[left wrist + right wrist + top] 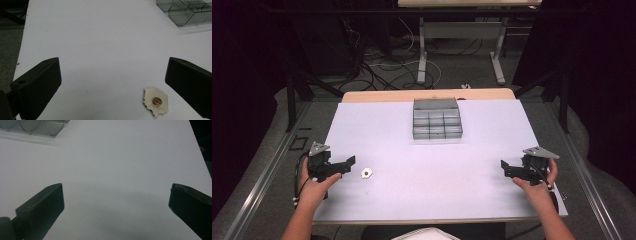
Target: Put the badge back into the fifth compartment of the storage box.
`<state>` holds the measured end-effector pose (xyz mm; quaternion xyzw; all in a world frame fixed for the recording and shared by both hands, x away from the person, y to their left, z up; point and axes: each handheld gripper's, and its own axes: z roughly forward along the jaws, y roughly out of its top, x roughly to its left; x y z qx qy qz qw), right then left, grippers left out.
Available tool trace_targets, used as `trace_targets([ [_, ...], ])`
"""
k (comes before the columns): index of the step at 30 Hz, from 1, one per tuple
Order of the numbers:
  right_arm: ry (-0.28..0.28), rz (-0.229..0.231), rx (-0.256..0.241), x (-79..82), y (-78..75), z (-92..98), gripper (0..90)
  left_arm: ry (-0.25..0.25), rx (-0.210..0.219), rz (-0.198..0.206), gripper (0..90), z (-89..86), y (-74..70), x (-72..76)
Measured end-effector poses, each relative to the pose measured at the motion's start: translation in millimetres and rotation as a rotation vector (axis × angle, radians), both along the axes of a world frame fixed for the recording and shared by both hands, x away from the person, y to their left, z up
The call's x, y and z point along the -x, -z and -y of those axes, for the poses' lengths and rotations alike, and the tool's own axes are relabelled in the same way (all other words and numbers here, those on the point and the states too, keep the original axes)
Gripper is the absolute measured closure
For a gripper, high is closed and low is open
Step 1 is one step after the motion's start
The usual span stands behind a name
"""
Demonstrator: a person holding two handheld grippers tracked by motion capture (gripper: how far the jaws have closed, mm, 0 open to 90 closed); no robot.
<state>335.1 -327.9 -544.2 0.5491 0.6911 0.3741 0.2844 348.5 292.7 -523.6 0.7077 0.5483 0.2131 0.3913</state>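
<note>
White table: pin just beside left gripper.

light: even, from overhead, white bench bright with a bluish cast | surroundings: dim to black at left and right edges of high view | shadows: soft, faint grey beneath the fingers in right gripper view | glare: none | sharpness: all views soft, fingers blurred, slightly grainy

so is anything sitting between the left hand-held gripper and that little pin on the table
Nothing visible. The left hand-held gripper has open jaws, and the pin lies flat on bare white table just ahead, near one jaw.
</note>
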Motion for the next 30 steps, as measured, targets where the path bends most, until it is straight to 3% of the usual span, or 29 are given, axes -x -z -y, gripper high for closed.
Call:
trace_targets([
  [5, -0.008, -0.028, 0.004, 0.3, -0.9, -1.8, 0.0, 0.003, -0.003, -0.012, 0.7, -0.7, -0.1, 0.8],
  [9, -0.014, -0.019, 0.019, 0.1, -5.0, -3.6, 3.5, 0.012, -0.009, -0.018, 0.8, -0.7, -1.4, 3.1],
  [19, -0.076, -0.047, 0.047, 4.9, -11.0, -11.3, 7.0, 0.039, -0.011, -0.027, 0.8, 2.3, -7.0, 6.3],
  [22, -0.082, -0.042, 0.044, 7.7, -12.6, -11.7, 7.6, 0.052, -0.023, -0.034, 0.8, 6.0, -7.9, 6.2],
  [30, -0.095, -0.062, 0.024, 8.1, -9.8, -11.8, 8.3, 0.113, -0.11, -0.055, 3.6, 16.6, -4.8, 3.1],
])
